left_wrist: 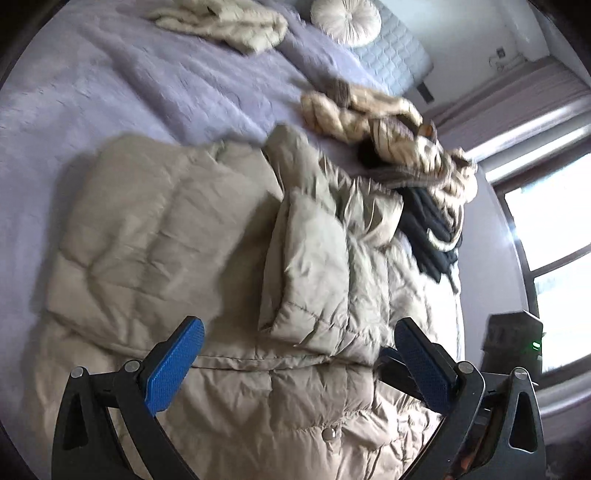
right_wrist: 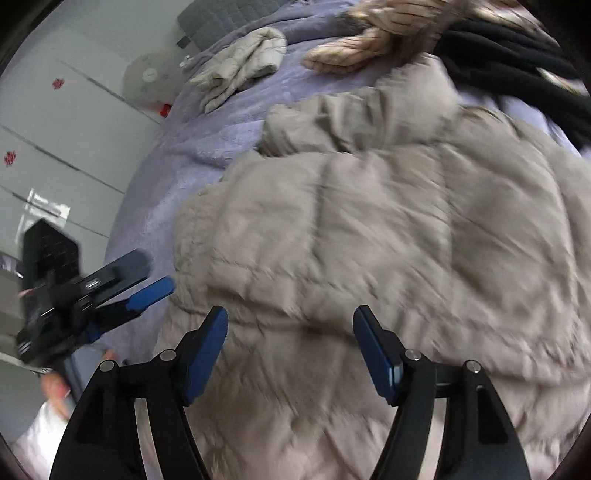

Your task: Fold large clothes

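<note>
While both wrist views are motion-blurred, the layout reads fine: beige puffer coat (left_wrist: 229, 236) lies spread on the lavender bed cover (left_wrist: 122, 85), part-folded, with one quilted panel doubled over on the left and a sleeve (left_wrist: 314, 273) laid across the middle. Left gripper (left_wrist: 299, 363) hangs over the coat's near end, jaws wide apart, blue pads (left_wrist: 173, 365) clear of the fabric, nothing between them; a snap button (left_wrist: 330, 434) sits just below. Right of the coat: a tan striped garment (left_wrist: 391, 122) piled against a dark navy one (left_wrist: 432, 225), both near the bed's edge. Far side of the bed: a cream quilted jacket (left_wrist: 225, 22), well apart from the coat, and a round white cushion (left_wrist: 345, 20) beside it. Window (left_wrist: 554, 236) at far right. In the right wrist view, the left gripper (right_wrist: 110, 291) shows at the left edge, just off the coat's hem, with white cabinet doors (right_wrist: 62, 122) behind it. Right gripper (right_wrist: 290, 338) sits above the coat's (right_wrist: 388, 229) folded bulk, jaws well open, holding nothing, pads (right_wrist: 207, 350) not pressing on the cloth.
</note>
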Motion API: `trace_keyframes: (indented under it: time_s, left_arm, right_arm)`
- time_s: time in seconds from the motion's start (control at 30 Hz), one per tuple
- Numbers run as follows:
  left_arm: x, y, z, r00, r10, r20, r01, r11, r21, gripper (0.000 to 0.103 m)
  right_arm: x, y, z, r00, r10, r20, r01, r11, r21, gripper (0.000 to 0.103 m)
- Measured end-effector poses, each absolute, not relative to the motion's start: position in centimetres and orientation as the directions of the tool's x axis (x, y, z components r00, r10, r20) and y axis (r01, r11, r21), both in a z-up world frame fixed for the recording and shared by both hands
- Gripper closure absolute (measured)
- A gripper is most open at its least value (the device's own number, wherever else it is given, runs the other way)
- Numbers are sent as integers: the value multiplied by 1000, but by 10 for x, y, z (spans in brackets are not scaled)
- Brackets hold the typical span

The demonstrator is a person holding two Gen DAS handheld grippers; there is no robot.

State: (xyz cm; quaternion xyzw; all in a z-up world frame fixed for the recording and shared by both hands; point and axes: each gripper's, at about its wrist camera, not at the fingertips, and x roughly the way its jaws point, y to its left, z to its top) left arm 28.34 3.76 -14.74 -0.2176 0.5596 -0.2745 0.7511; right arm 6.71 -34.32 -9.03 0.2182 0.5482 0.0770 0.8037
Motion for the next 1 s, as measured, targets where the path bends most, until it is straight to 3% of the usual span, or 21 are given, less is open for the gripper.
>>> trace_keyframes:
  time_s: [0.2, 0.27, 0.3, 0.33, 0.37, 0.4, 0.73, 1.0]
  left_arm:
    - [293, -4, -176, 146, -611, -778, 211, 788, -579, 0]
    - [297, -13, -175, 159, -608, -778, 218, 790, -573, 10]
    - [299, -18, -173, 161, -604, -780, 220, 793, -568, 33]
    - [302, -22, -173, 153, -597, -788, 223, 797, -561, 69]
    - [303, -23, -172, 152, -581, -800, 228, 808, -544, 87]
    - [302, -23, -170, 160, -567, -808, 237, 817, -526, 91]
    - [281, 12, -186, 222, -494, -841, 225, 865, -449, 91]
    - [280, 11, -190, 232, -465, -855, 218, 881, -420, 91]
  right_arm:
    - [9, -420, -96, 388, 315, -867, 294, 849, 440, 29]
    - [-6, -443, -98, 404, 304, -863, 356, 817, 454, 29]
    - [-13, -454, -99, 413, 294, -862, 388, 799, 459, 29]
    - [-20, -462, -100, 422, 287, -860, 414, 783, 464, 29]
    - [-24, -468, -100, 429, 284, -858, 429, 771, 470, 29]
    - [-29, -471, -99, 435, 281, -856, 437, 765, 473, 29]
    - [-35, -469, -94, 441, 244, -864, 419, 795, 439, 29]
    - [-43, -517, -55, 545, 41, -837, 492, 793, 360, 29]
